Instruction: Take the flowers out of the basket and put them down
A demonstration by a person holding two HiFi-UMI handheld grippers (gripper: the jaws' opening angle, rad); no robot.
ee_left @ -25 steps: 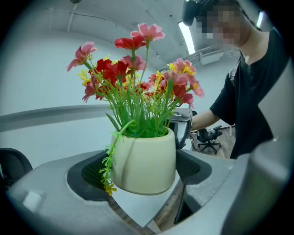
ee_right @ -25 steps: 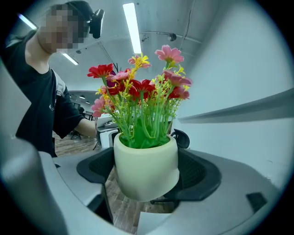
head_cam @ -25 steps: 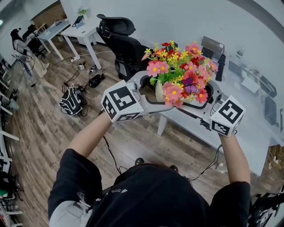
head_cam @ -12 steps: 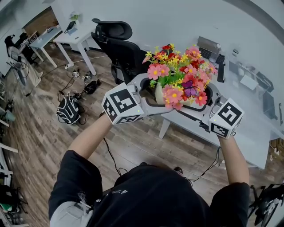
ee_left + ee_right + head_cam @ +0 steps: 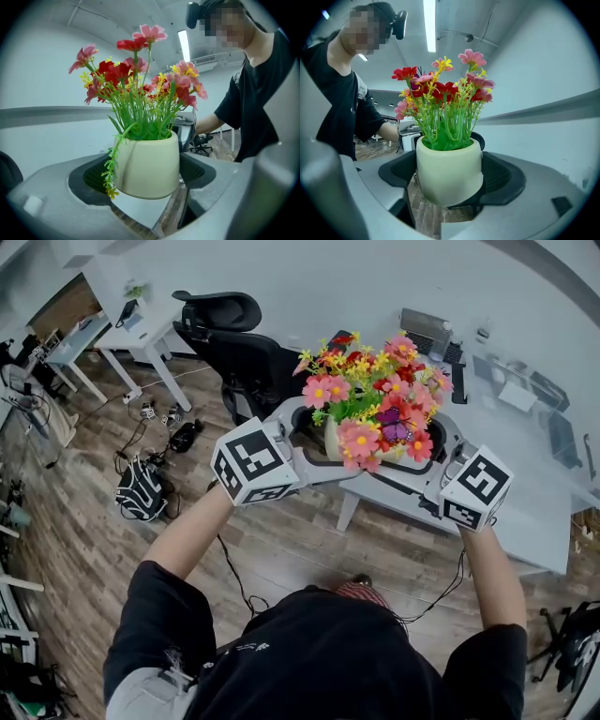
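Flowers, pink, red and yellow, stand in a cream pot. The left gripper and the right gripper both squeeze the pot, one from each side, with their jaws tight on it. The pot is up in the air by the corner of a white table. Black-and-white square marks show on both grippers.
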